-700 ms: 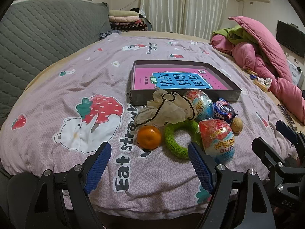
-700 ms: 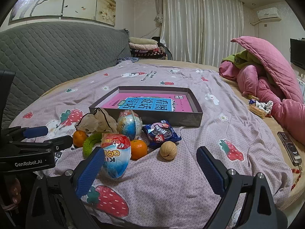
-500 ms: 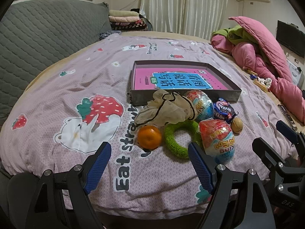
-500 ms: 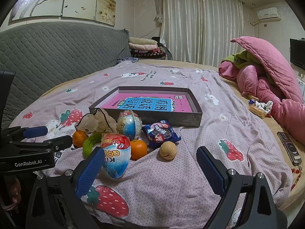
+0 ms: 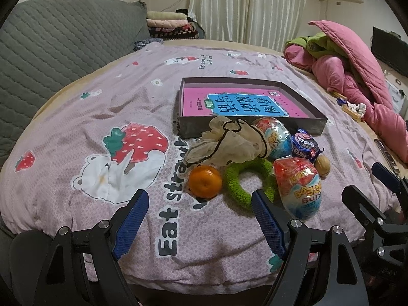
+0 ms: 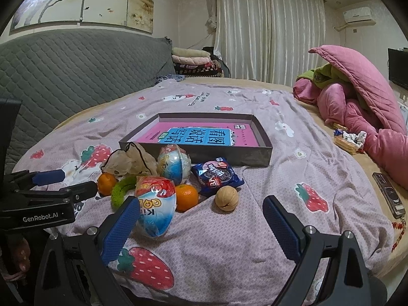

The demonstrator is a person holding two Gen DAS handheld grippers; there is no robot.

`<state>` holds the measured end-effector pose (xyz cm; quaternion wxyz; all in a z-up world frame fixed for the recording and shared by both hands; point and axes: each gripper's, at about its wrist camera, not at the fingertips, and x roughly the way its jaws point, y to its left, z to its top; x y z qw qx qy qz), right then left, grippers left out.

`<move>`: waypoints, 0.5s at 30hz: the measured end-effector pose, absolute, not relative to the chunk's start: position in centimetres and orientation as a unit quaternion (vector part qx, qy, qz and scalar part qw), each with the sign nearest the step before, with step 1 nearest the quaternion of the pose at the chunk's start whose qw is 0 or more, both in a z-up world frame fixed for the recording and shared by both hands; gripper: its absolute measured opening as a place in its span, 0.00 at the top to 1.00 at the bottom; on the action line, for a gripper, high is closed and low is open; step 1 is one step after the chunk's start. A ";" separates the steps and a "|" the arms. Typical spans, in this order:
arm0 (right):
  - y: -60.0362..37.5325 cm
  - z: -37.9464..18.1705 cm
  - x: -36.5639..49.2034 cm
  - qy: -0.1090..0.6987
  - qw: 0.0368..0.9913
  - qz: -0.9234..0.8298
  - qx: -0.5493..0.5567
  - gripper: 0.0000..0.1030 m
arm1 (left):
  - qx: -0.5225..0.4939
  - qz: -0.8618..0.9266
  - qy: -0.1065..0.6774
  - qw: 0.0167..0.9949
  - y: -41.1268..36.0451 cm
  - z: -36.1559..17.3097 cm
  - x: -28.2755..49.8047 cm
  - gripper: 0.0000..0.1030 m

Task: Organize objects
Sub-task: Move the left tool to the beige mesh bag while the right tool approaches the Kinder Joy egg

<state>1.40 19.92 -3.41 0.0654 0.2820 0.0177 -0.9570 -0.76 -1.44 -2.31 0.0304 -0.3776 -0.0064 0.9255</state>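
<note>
orange tangerine (image 5: 205, 181) just ahead of the gaping left tool (image 5: 200, 220)

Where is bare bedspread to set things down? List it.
Free: bedspread between walnut, box and phone; also left of the mandarin, around the bear print. Crowded: the cluster before the box's front wall.

A lilac bedspread (image 6: 255, 229) printed with strawberries and bears covers the bed, with a grey quilted headboard (image 6: 63, 71) along its left side and a folded stack of blankets (image 6: 193, 61) at the far end. White curtains (image 6: 267, 30) hang behind; a wall air conditioner (image 6: 358, 16) sits upper right. A heaped pink quilt (image 6: 362, 107) lies right, and a remote control (image 6: 389, 195) lies near the bed's right edge.
</note>
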 end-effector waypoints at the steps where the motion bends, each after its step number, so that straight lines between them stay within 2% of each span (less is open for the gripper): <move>1: 19.8 -3.5 1.4 0.019 0.068 -0.957 0.283 0.06 | -0.377 0.926 -0.005 0.030 -1.5 -2.4 -0.8 0.19; 15: 18.7 -5.0 0.6 0.024 0.091 -0.948 0.305 0.06 | -0.365 0.930 0.009 0.041 -0.8 -2.6 -2.6 0.19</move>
